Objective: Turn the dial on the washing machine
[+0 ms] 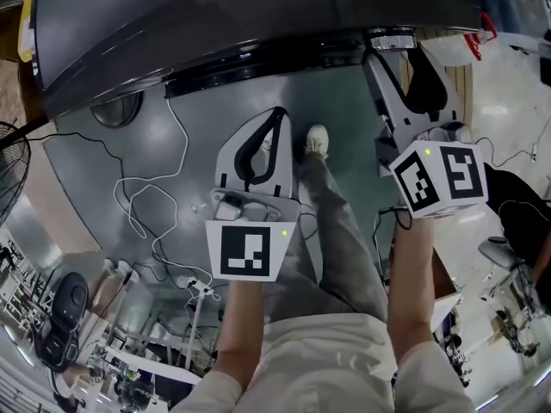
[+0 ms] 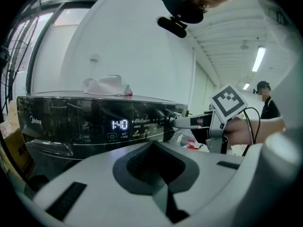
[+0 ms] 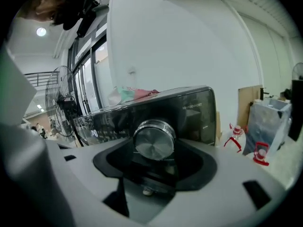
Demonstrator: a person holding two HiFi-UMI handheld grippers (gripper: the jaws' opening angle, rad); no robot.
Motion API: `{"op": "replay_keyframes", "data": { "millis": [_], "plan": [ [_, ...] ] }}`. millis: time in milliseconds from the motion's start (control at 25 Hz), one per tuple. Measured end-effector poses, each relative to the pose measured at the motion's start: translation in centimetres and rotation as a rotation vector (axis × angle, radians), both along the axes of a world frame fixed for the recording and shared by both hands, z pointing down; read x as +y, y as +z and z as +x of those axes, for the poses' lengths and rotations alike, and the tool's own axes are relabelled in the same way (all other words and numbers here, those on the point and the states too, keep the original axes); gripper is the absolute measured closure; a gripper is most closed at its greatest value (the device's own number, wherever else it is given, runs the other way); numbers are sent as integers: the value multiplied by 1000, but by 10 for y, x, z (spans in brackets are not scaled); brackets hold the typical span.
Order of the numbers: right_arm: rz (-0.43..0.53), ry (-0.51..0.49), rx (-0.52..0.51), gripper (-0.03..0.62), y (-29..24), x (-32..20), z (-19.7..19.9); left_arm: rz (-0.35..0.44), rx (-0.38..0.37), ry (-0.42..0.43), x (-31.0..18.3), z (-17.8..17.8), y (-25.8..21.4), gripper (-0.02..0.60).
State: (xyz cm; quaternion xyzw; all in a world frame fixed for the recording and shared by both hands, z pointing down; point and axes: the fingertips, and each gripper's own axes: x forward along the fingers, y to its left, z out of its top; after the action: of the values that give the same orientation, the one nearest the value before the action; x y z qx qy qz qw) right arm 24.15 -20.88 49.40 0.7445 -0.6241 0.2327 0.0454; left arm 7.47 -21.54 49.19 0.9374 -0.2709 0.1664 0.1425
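The dark washing machine [image 2: 71, 122] shows a lit display [image 2: 119, 124] on its control panel. Its silver dial [image 3: 154, 140] sits at the panel's right end, also visible in the left gripper view [image 2: 174, 119]. My right gripper [image 3: 154, 148] is shut on the dial, one jaw on each side of it. From the head view, the right gripper [image 1: 389, 48] reaches up to the panel's edge. My left gripper [image 1: 277, 114] hangs back from the machine front, shut with nothing in it. From its own view, the left gripper [image 2: 151, 145] points at the panel below the display.
A crumpled cloth [image 2: 108, 85] lies on top of the machine. Cables [image 1: 146, 205] trail over the grey floor, and a fan [image 1: 13, 170] stands at the left. Red and white spray bottles [image 3: 235, 135] stand right of the machine. A person [image 2: 267, 105] stands farther right.
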Motion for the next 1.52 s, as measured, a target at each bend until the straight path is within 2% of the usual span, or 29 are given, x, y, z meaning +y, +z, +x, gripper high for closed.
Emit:
{"op": "replay_keyframes", "data": {
  "millis": [720,880,1240,1360,1520],
  "plan": [
    [68,63,-325,318,5,1,2,0,0,4,0,-2,2,569],
    [107,37,-404,318,4,-4,-2,3,3,3,-1,-2,1,569],
    [166,83,-594,318,7,-3,-1,8,1,8,0,-1,1,569],
    [152,85,-548,316,6,-3,0,8,4,4,-2,-1,-1,569],
    [75,91,-375,315,5,-3,1,7,6,0,-4,-2,-2,569]
  ]
}}
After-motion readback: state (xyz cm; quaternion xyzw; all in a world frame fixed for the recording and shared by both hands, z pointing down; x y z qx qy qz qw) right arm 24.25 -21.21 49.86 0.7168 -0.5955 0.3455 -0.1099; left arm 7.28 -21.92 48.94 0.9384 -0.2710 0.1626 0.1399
